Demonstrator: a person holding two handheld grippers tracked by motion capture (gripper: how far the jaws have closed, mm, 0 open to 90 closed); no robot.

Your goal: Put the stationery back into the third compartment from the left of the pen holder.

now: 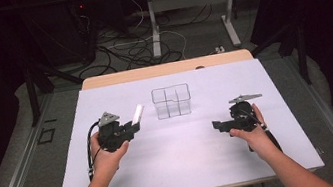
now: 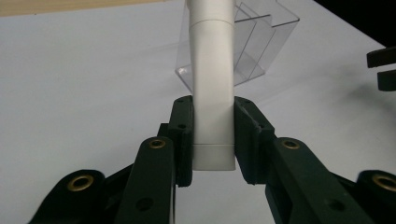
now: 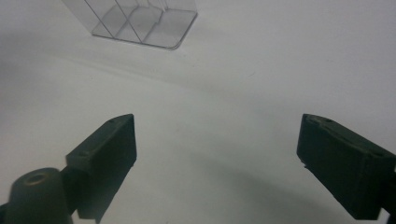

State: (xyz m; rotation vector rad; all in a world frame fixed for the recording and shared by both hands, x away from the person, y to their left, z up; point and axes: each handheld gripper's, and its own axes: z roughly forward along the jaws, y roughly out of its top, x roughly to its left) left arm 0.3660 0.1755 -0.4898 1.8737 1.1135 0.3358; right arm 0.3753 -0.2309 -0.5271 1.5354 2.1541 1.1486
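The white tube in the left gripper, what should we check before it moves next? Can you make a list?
1. White tube pinched between both jaws of the left gripper: ok.
2. Tube lifted off the table: cannot tell.
3. Clear box standing upright: ok.
4. Box compartments empty: ok.
5. Right gripper open, holding nothing: ok.
6. Right gripper apart from the box: ok.

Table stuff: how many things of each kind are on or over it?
Hand-held gripper: 2, left and right
White tube: 1, clamped in the left one
Clear divided box: 1, standing on the white table
Total: 4
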